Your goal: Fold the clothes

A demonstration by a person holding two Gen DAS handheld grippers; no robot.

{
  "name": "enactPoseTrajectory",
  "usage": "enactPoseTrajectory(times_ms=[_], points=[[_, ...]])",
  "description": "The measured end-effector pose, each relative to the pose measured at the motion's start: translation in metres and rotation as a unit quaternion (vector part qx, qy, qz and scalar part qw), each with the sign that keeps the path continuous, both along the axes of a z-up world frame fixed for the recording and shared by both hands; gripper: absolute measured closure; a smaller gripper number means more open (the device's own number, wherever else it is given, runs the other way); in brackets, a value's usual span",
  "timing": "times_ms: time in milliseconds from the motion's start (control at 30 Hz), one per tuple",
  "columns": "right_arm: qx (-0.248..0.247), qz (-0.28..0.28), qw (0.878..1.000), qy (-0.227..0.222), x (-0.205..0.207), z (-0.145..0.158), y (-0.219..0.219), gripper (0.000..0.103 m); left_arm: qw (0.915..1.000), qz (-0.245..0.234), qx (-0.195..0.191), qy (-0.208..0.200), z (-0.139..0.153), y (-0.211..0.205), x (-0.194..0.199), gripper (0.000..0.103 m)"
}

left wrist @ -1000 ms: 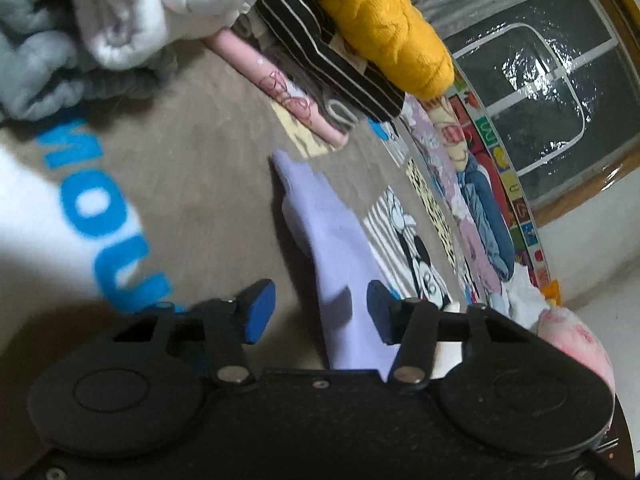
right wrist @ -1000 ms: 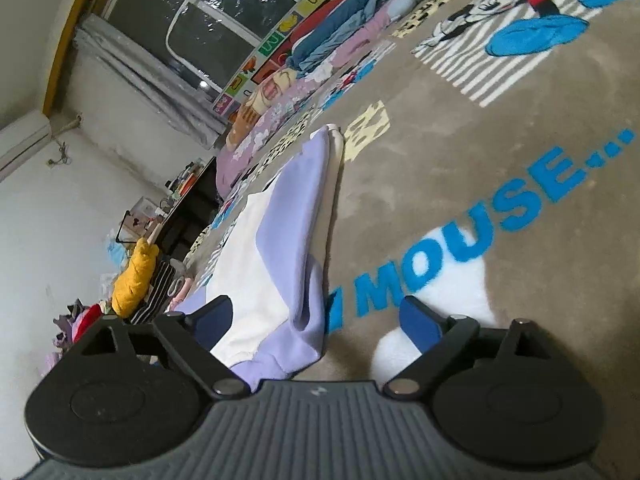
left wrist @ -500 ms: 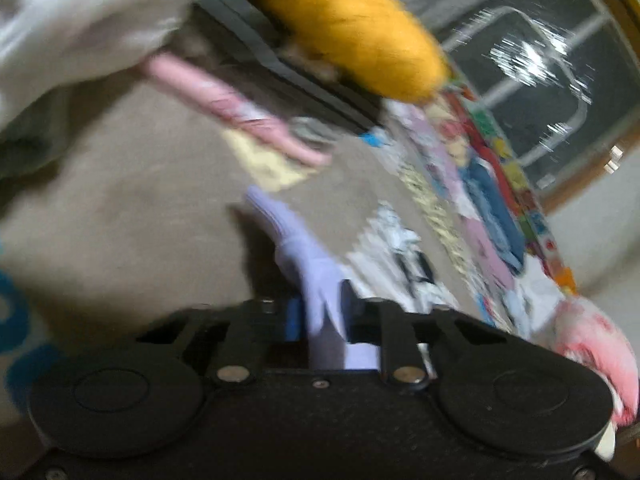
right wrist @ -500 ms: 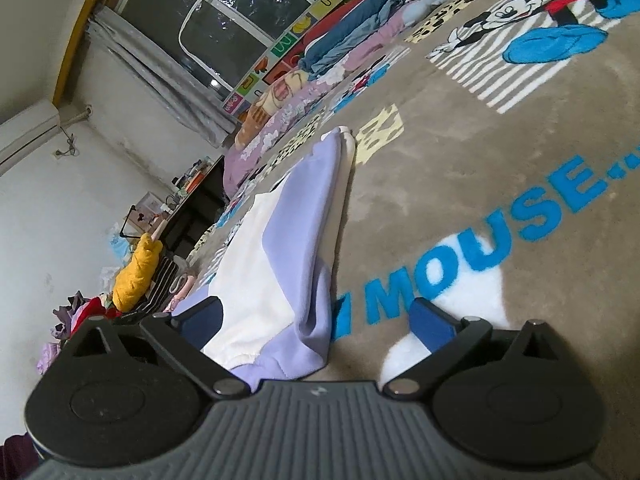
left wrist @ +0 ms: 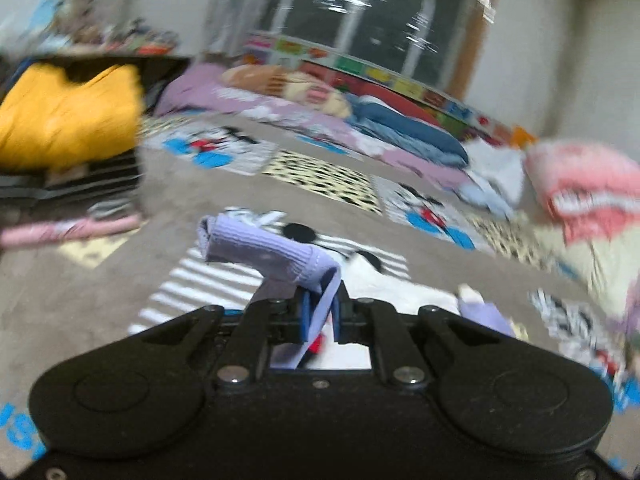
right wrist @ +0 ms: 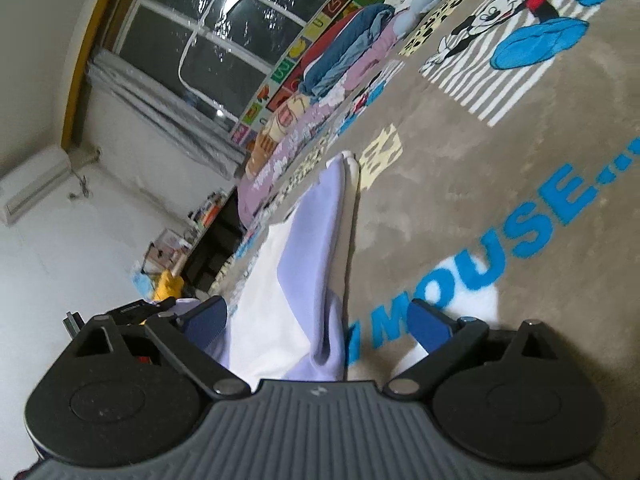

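We are seeing the left hand-held gripper [left wrist: 320,314] pinching the ribbed lilac cuff [left wrist: 264,254] of a sleeve between its blue pads [left wrist: 307,318], with the cuff sticking up and out to the left above the fingers, lifted clear of the rug [left wrist: 80,280]. The right hand-held gripper [right wrist: 316,322] is standing wide apart, gripping nothing, its fingers straddling the near end of the lilac and white top [right wrist: 304,264], which is lying stretched out flat on the rug [right wrist: 500,152] and running away toward the far wall. Just right of the top, blue lettering [right wrist: 500,240] is showing on the rug, and farther off a cartoon mouse picture [right wrist: 516,28] is lying in a striped patch. In the blurred left view we are making out a yellow garment [left wrist: 68,120] on a dark pile at the left, a pink bundle [left wrist: 588,188] at the right, and a row of bedding [left wrist: 400,128] lying along the wall under the dark window [left wrist: 368,12].
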State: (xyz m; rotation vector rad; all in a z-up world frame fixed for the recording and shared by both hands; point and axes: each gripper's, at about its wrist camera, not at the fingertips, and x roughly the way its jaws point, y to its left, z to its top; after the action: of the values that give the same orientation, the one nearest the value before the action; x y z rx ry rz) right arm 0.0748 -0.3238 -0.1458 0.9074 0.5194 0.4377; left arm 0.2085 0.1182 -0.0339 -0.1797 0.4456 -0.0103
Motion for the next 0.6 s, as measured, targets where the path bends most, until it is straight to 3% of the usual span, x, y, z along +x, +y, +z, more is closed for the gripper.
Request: enactPoseTrajectory(times_ms=[100, 200, 300, 367, 467, 600], points=[[0.010, -0.003, 1.000, -0.006, 0.001, 0.002, -0.003, 0.006, 0.9946, -0.045, 0.094, 0.003, -0.007, -0.049, 0.003, 0.096], [0.016, -0.002, 1.000, -0.015, 0.002, 0.005, -0.005, 0.006, 0.9707, -0.099, 0.219, 0.006, -0.026, -0.099, 0.000, 0.096], [0.022, 0.002, 0.999, -0.026, 0.003, 0.009, -0.006, 0.006, 0.9453, -0.133, 0.298, 0.013, -0.052, -0.129, -0.004, 0.095], [0.022, 0.006, 0.999, -0.033, 0.004, 0.011, -0.006, 0.007, 0.9386, -0.155, 0.307, 0.028, -0.064, -0.138, -0.006, 0.085], [0.023, 0.018, 0.999, -0.041, 0.006, 0.014, -0.004, 0.012, 0.9477, -0.168, 0.269, 0.037, -0.069, -0.134, -0.018, 0.057], [0.020, 0.032, 0.999, -0.034, 0.010, 0.016, 0.003, 0.015, 0.9703, -0.145, 0.190, 0.037, -0.058, -0.112, -0.040, 0.057]])
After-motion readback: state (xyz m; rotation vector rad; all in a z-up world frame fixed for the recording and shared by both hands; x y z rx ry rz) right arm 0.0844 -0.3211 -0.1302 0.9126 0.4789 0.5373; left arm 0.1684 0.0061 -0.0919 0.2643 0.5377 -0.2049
